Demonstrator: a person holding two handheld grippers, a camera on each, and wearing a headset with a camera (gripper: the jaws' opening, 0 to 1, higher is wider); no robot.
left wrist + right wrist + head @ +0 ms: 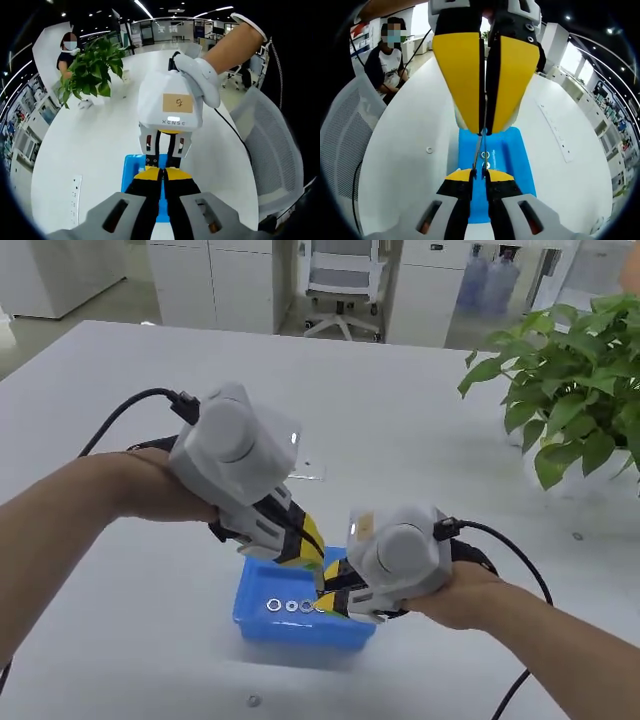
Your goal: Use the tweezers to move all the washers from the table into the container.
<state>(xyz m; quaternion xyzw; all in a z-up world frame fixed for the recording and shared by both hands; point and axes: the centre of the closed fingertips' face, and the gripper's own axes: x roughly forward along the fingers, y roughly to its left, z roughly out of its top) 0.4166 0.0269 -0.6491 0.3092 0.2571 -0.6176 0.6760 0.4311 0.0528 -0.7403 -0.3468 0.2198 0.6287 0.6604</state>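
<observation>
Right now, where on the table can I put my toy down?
The table is bare beyond the left gripper, toward the chair. It's crowded at the blue container, where the right gripper joins the left, and a washer lies in front.

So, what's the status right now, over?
Left gripper, right gripper shut on tweezers over container. Washers inside; one washer on table. Nothing blocking.

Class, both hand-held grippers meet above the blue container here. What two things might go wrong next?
1. The thin tweezers appear pinched by both the left hand-held gripper and the right hand-held gripper. If either releases badly, they may drop into the blue container.
2. A washer lies on the table outside the container. It is small and pale, so it may be overlooked.
</observation>
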